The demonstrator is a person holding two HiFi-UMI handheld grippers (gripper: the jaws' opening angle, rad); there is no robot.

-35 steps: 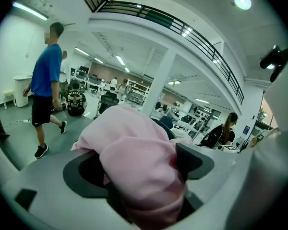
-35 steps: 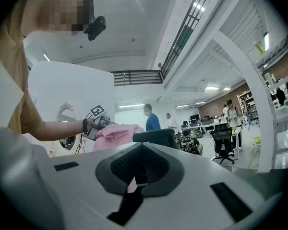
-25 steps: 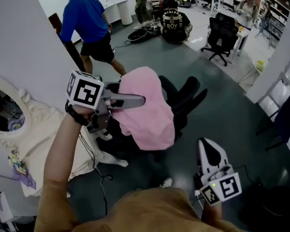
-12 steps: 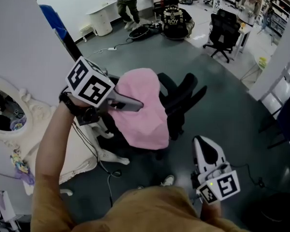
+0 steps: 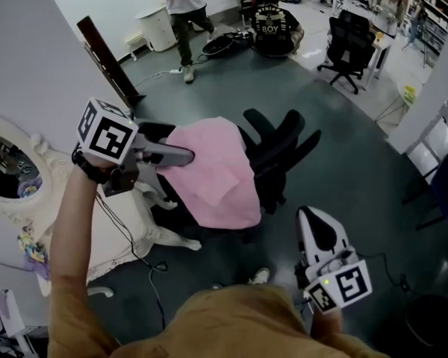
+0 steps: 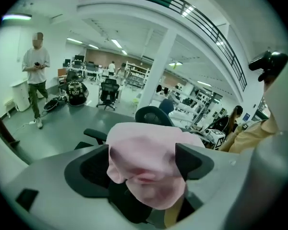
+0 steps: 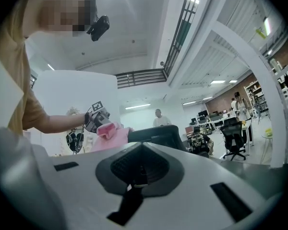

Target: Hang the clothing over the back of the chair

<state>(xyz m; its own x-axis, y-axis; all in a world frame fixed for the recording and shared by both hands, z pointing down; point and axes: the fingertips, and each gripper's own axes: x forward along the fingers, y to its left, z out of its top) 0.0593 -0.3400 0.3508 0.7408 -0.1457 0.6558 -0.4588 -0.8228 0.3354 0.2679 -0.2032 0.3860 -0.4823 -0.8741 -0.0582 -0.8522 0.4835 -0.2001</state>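
The pink clothing (image 5: 216, 177) lies draped over the back of a black office chair (image 5: 284, 151) in the middle of the head view. My left gripper (image 5: 188, 156) is at the cloth's upper left edge and is shut on a bunched fold of it. In the left gripper view, the pink clothing (image 6: 149, 162) fills the gap between the jaws, with the chair (image 6: 153, 115) behind. My right gripper (image 5: 313, 218) hangs low at the right, shut and empty, apart from the chair. From the right gripper (image 7: 140, 169) I see the clothing (image 7: 108, 138) and the left gripper (image 7: 97, 118).
An ornate white table with an oval mirror (image 5: 30, 200) stands close on the left, with a cable (image 5: 145, 252) on the floor beside it. A person (image 5: 181, 6) stands at the back. More office chairs (image 5: 347, 47) and a seated person (image 5: 272, 28) are farther off.
My left gripper moved left and slightly down, pulling the cloth's left edge with it. The right gripper stayed put. The person in blue left; another stands at the back.
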